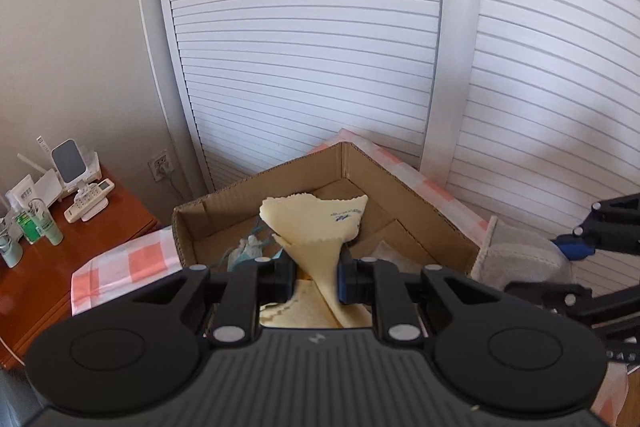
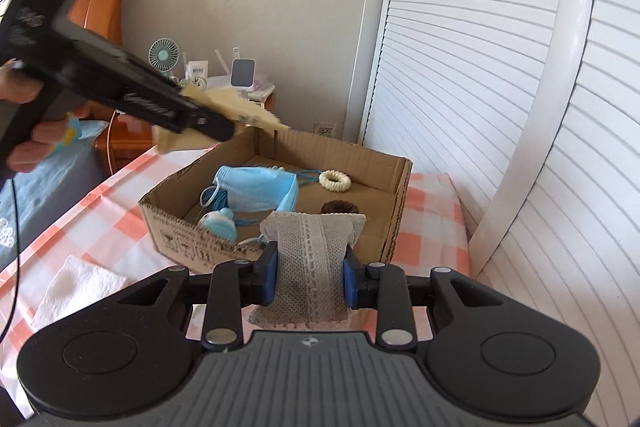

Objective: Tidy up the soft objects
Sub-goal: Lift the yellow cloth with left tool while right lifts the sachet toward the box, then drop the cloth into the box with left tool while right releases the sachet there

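Yellow cloth (image 1: 316, 227) is hanging pinched in the left hand-held gripper (image 1: 316, 277) above the cardboard box (image 1: 400, 187), fanning upward, while the right hand-held gripper (image 2: 308, 277) is clamping a grey lace cloth (image 2: 312, 259) lengthwise.

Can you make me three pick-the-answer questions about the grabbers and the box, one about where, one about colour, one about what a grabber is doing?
1. Where is the blue face mask?
A. in the cardboard box
B. on the white tissue
C. on the wooden stand

2. What colour is the cloth in the left gripper?
A. red
B. pale yellow
C. black

3. What is the right gripper doing?
A. hanging open and empty
B. pinching the box wall
C. clamping a grey lace cloth

Answers: 1 A, the mask lies inside the box walls. 2 B, cream-yellow fabric sticks up between the pads. 3 C, both pads press the lace cloth.
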Demonstrator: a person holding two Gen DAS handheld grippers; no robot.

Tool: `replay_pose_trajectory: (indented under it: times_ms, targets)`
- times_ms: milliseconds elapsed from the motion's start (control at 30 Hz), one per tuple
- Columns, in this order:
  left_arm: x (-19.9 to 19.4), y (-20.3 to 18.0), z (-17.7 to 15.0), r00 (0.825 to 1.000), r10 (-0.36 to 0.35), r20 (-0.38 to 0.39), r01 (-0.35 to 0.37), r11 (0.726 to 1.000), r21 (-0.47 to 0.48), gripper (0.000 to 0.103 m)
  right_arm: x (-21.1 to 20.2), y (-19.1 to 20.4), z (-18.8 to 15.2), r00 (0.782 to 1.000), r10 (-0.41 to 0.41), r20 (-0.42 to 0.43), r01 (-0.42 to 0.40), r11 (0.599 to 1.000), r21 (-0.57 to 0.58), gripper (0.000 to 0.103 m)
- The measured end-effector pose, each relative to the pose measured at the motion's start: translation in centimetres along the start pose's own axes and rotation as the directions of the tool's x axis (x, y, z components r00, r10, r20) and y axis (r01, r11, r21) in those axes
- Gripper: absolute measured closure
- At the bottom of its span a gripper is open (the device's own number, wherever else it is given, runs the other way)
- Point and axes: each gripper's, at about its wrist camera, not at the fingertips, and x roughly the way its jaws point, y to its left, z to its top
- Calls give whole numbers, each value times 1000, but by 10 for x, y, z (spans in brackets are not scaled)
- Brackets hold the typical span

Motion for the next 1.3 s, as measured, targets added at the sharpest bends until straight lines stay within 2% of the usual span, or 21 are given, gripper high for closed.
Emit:
replay_pose_trajectory:
  times_ms: [133,300,367,400,433,500,567,700,800,967,1200,1300]
  targets:
    - [35,-1,28,1000,-9,-17,9,1000,3,86,8,-10,3,1000,-1,-4,1,1000,23,68]
    - [82,3,50,998,14,-55,-14,1000,0,84,14,-19,6,1000,-5,-7,6,1000,25,68]
    - [100,5,53,996,38,-82,-38,999,-3,75,16,-24,6,1000,-12,-6,12,999,40,68]
    - [109,6,53,994,52,-95,-52,999,-5,62,17,-26,6,1000,-12,-7,12,999,48,68]
    - [116,8,53,993,59,-103,-61,998,-15,44,18,-29,7,1000,-10,-8,11,998,59,68]
    - [125,11,51,992,75,-99,-79,996,-37,24,20,-32,8,1000,-14,-9,14,998,66,68]
    - [126,16,49,991,102,-81,-107,993,-59,24,21,-34,9,1000,-18,-10,18,998,64,68]
    - [113,20,44,993,81,-87,-87,994,-70,19,25,-35,13,1000,-18,-15,19,998,65,68]
    - [93,20,39,995,75,-73,-80,995,-64,11,32,-34,15,1000,-14,-23,15,998,67,68]
    - [54,15,26,995,71,-75,-74,997,-33,7,51,-33,24,999,-8,-52,12,997,74,68]
    - [0,3,-10,991,100,-87,-100,995,4,7,87,-33,44,995,-12,-97,20,996,83,68]
    - [-22,-2,-30,993,90,-73,-90,996,11,7,108,-38,57,993,-6,-116,18,994,106,68]
